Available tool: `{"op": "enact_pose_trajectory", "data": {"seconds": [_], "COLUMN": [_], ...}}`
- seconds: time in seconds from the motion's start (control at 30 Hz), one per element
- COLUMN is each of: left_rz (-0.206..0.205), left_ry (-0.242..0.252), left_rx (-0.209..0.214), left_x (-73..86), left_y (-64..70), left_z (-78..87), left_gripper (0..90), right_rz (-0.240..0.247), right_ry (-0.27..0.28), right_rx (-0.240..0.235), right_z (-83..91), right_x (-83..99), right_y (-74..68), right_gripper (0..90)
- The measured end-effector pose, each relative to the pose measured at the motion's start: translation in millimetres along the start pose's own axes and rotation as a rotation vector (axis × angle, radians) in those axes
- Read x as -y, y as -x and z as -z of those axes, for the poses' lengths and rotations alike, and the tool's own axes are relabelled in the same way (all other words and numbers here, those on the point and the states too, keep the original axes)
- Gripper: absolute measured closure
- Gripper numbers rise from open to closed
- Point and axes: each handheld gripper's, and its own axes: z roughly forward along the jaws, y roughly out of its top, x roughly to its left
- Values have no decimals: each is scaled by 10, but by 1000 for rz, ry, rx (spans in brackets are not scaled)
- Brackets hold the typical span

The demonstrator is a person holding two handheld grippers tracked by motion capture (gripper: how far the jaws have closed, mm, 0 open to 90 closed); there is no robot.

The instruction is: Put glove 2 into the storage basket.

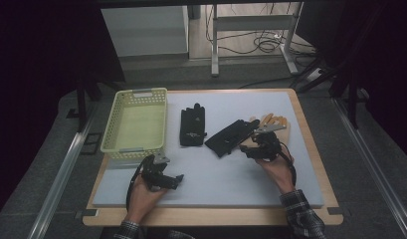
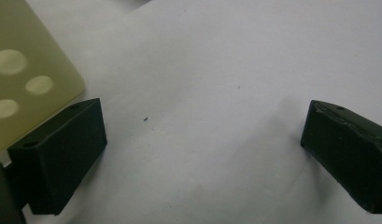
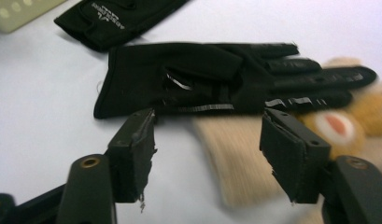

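My right tongs (image 3: 207, 154) spread wide, nothing held — poised just before glove (image 3: 202, 79) draped over wooden hand (image 3: 235, 154), likely lining up cuff. Left tongs (image 2: 202, 154) wide, idle over bare tabletop (image 2: 216, 70) beside basket (image 2: 25, 79) — kept clear. Second glove (image 1: 192, 127) flat near basket.

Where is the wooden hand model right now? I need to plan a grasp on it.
In the high view, the wooden hand model lies at the mat's right edge, partly under a black glove, with the right gripper open just in front of it.
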Motion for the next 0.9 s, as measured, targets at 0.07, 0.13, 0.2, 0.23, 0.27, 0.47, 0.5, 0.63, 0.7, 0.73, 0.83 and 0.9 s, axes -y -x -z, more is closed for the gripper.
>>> {"op": "enact_pose_trajectory", "data": {"seconds": [0.07,0.13,0.2,0.23,0.27,0.47,0.5,0.63,0.7,0.73,0.83,0.9], "left_rz": [0,0,0,0,0,-3,-7,-3,0,0,0,-1], "left_ry": [0,0,0,0,0,-2,-2,-2,0,0,0,0], "left_rx": [0,0,0,0,0,1,1,1,1,1,1,0], "left_x": [0,0,0,0,0,0,-1,0,0,0,0,0], "left_y": [0,0,0,-1,-1,-3,-6,-3,-1,-1,-1,-1], "left_z": [0,0,0,0,0,1,1,1,-1,-1,0,-1], "left_gripper": [4,3,4,3,3,4,3,3,3,3,3,3], "right_rz": [0,-5,-4,1,1,-3,-4,1,1,1,8,-16], "right_ry": [-4,-7,-13,-18,-18,-35,-40,-60,-90,-90,-126,-128], "right_rx": [-2,-6,-1,6,6,37,43,82,109,109,108,84], "right_z": [-66,-128,-245,-282,-282,-503,-533,-702,-824,-824,-932,-945], "right_x": [-55,-100,-180,-203,-203,-321,-332,-368,-369,-369,-356,-351], "right_y": [-2,-2,-4,-4,-4,-9,-11,-12,-16,-16,-31,-16], "right_gripper": [390,403,407,404,404,307,288,238,232,232,264,355]}}
